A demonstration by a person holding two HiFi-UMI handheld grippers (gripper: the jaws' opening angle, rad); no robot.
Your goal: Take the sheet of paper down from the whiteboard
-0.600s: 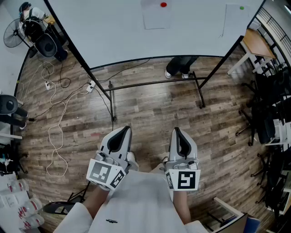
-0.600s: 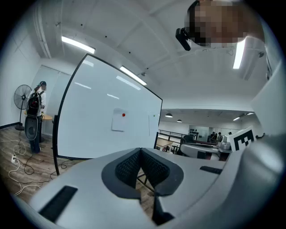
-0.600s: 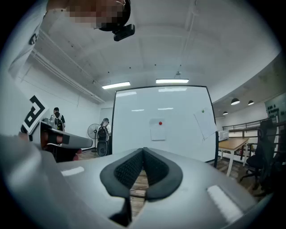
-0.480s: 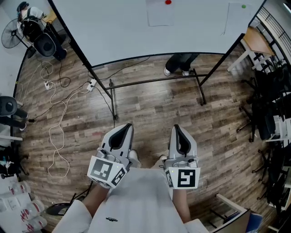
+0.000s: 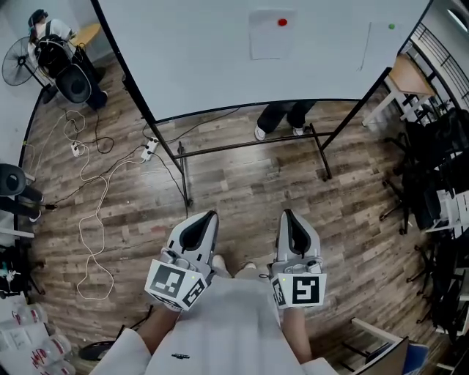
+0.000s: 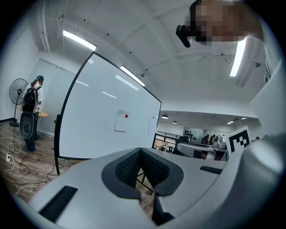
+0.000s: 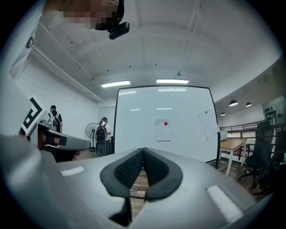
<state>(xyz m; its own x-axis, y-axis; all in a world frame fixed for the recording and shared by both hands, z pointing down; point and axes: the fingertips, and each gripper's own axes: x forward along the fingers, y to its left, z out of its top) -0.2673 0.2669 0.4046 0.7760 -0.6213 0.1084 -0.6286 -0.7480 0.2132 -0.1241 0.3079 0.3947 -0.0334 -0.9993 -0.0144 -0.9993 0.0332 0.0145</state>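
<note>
Straight ahead of both grippers, well apart from their tips, the sheet of paper [image 5: 270, 38] hangs on the whiteboard [image 5: 190, 58], pinned near its top edge by a red magnet [image 5: 283, 22]. Left gripper [image 5: 209, 215] and right gripper [image 5: 286, 214] are held side by side over the wooden floor [image 5: 242, 176], close to the person's body, each with its jaws pressed together and nothing between them. Off to the right of the right gripper's line, a second sheet [image 5: 375, 45] hangs under a green magnet [image 5: 392, 26].
</note>
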